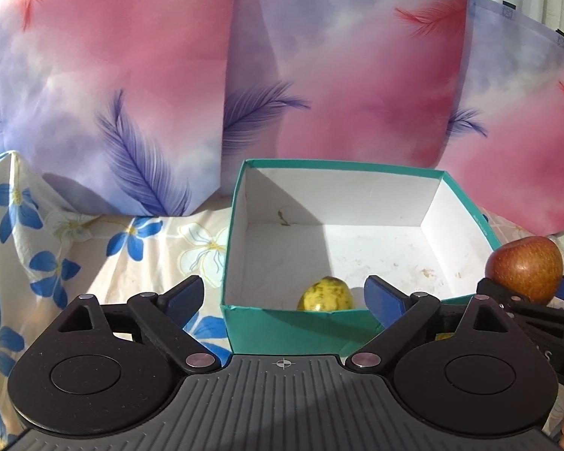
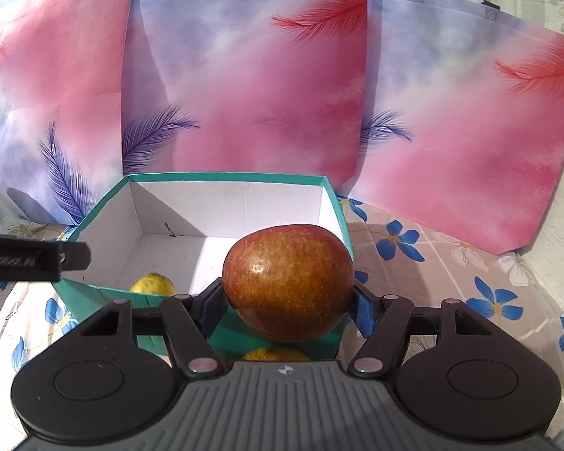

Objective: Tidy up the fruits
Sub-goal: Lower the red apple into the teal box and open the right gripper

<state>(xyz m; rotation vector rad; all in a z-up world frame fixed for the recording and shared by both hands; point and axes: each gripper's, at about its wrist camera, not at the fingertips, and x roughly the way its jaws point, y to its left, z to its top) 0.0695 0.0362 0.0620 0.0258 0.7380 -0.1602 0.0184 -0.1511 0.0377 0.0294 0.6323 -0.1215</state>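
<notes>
- While the left gripper stood with its blue-padded fingers spread wide and released, nothing lay between them; they hung just in front of the near wall of the teal box.
- Just beyond and between those fingers, a yellow fruit rested on the white floor of the box, close against the near wall.
- To the right of the left fingers, the right gripper held a red apple, its fingers clenched on the apple's two sides.
- Seen from the right wrist, the apple sat between the fingers and was raised in front of the box's near right corner, hiding part of that wall; whether it hung over the rim or just short of it could not be told.
- Below the apple, close under the right gripper's body, the top of another yellow-orange fruit showed outside the box.
- To the left of the right fingers, a dark part of the left gripper reached into view beside the box's left wall.
- Behind the box, well beyond both pairs of fingers, pink and lilac bags printed with feathers stood upright in a row.
- Under everything lay a pale cloth with blue flowers, sunlit in patches.
</notes>
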